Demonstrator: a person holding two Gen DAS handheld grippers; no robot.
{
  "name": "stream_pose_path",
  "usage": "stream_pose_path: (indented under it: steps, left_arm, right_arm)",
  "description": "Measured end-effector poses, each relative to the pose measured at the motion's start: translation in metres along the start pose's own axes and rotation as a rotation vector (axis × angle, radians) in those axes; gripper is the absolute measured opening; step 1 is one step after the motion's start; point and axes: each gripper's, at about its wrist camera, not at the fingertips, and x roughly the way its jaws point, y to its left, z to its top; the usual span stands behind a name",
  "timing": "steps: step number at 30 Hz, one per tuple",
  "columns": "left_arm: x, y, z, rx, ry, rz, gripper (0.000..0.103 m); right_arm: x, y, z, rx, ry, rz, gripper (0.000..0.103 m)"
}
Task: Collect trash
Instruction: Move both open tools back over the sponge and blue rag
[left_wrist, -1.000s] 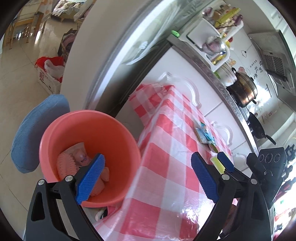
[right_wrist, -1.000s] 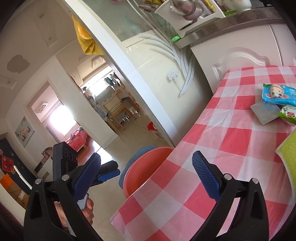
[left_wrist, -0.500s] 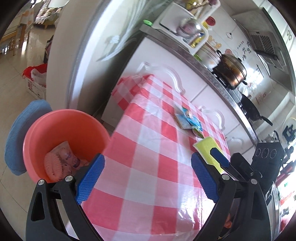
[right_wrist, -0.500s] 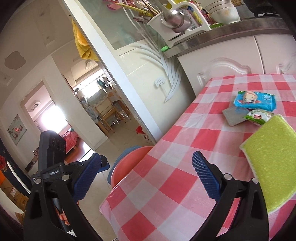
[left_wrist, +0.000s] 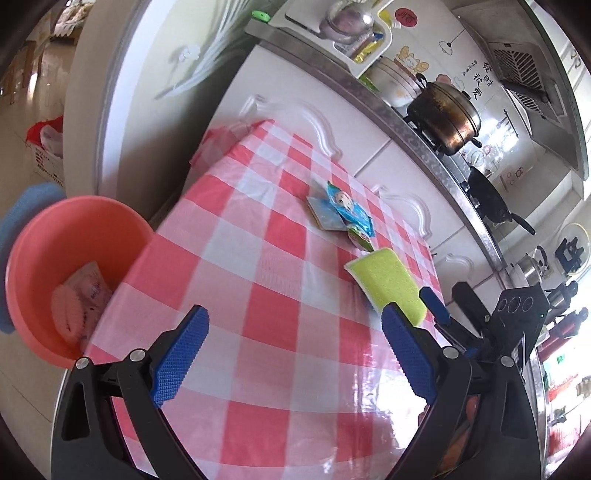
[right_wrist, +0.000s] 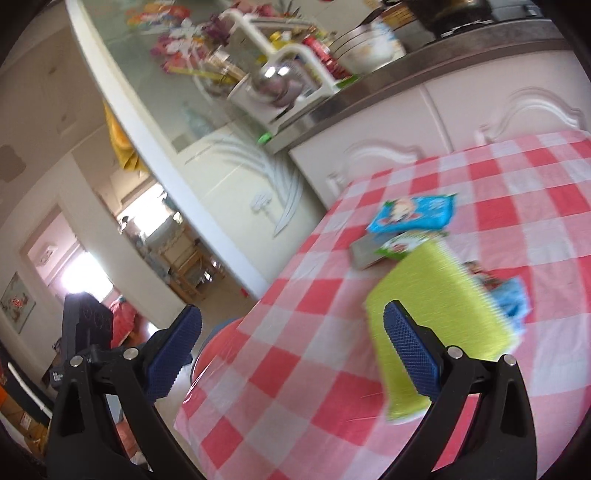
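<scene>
A pink bucket (left_wrist: 66, 243) stands on the floor left of the checked table (left_wrist: 280, 295), with a pale pink wrapper (left_wrist: 83, 295) inside. On the cloth lie a blue snack packet (left_wrist: 349, 210), a grey packet (left_wrist: 325, 218), a small green packet (left_wrist: 360, 236) and a yellow-green sponge (left_wrist: 388, 284). My left gripper (left_wrist: 291, 354) hangs open over the table's near part, empty. My right gripper (right_wrist: 291, 350) is open too, its right finger close by the sponge (right_wrist: 436, 328). The blue packet (right_wrist: 413, 212) and green packet (right_wrist: 402, 243) lie beyond it; another blue wrapper (right_wrist: 513, 299) shows behind the sponge.
White cabinets (left_wrist: 369, 129) with a steel counter, pot (left_wrist: 443, 110) and dish rack (left_wrist: 347, 29) run behind the table. A blue stool (left_wrist: 22, 210) sits behind the bucket. A glass sliding door (right_wrist: 177, 122) and a doorway to other rooms lie to the left.
Both grippers have swung from the bucket side toward the table's middle. The bucket has slid to the left edge of the left view; the sponge and packets are now nearer. Both stay open.
</scene>
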Motion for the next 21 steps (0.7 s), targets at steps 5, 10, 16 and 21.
stream_pose_path:
  steps: [5, 10, 16, 21]
  left_arm:
    - [0.021, -0.024, -0.004, -0.012, 0.036, -0.055, 0.094]
    - [0.052, -0.052, -0.011, -0.014, 0.102, -0.09, 0.094]
    - [0.093, -0.077, -0.015, -0.07, 0.153, -0.131, 0.094]
    - [0.125, -0.099, -0.01, -0.104, 0.169, -0.15, 0.094]
  right_arm:
    - [-0.031, -0.043, 0.011, 0.05, -0.085, -0.028, 0.099]
    - [-0.05, -0.08, 0.018, 0.117, -0.128, -0.071, 0.099]
    - [-0.053, -0.113, 0.022, 0.201, -0.128, -0.074, 0.099]
    - [-0.053, -0.134, 0.022, 0.276, -0.119, -0.018, 0.099]
